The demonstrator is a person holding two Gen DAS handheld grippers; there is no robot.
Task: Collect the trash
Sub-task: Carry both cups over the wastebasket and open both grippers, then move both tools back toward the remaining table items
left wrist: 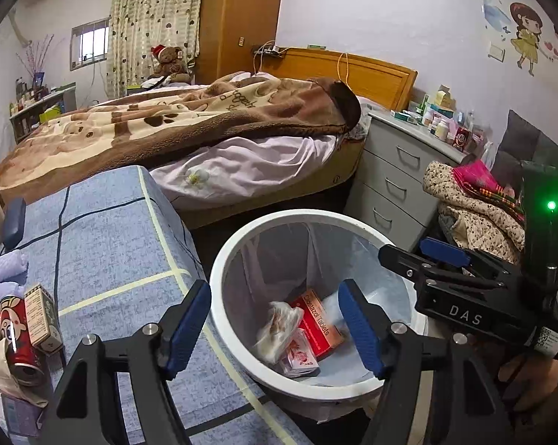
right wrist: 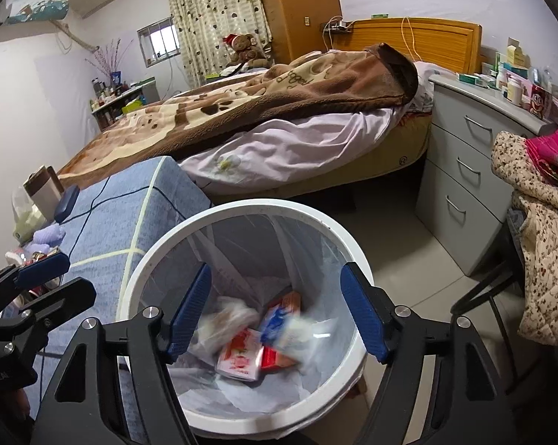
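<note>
Both tongs hang over the white trash bin [left wrist: 219,278] with their blue pads spread apart and nothing between them. Seen from the left wrist, the left tongs [left wrist: 275,328] frame the bin's inside, where a red tablet box [left wrist: 321,324], a crumpled plastic bag [left wrist: 277,328] and a small pink-and-white carton [left wrist: 297,356] lie on the clear liner. The right tongs [right wrist: 284,311] also point down into the bin; a blue-and-white box [right wrist: 281,315] beneath them shows as a blur, so I cannot tell whether it rests on the other trash or is in the air. The bin stands on the floor just beside the worktop [left wrist: 108,230], which is covered with a blue checked cloth. At the worktop's near left corner a red drink can [left wrist: 17,337] lies tipped beside a small beige carton [left wrist: 43,319]. A bed [left wrist: 167,126] with a brown blanket lies behind, and a grey drawer unit [left wrist: 394,181] stands to its right.
</note>
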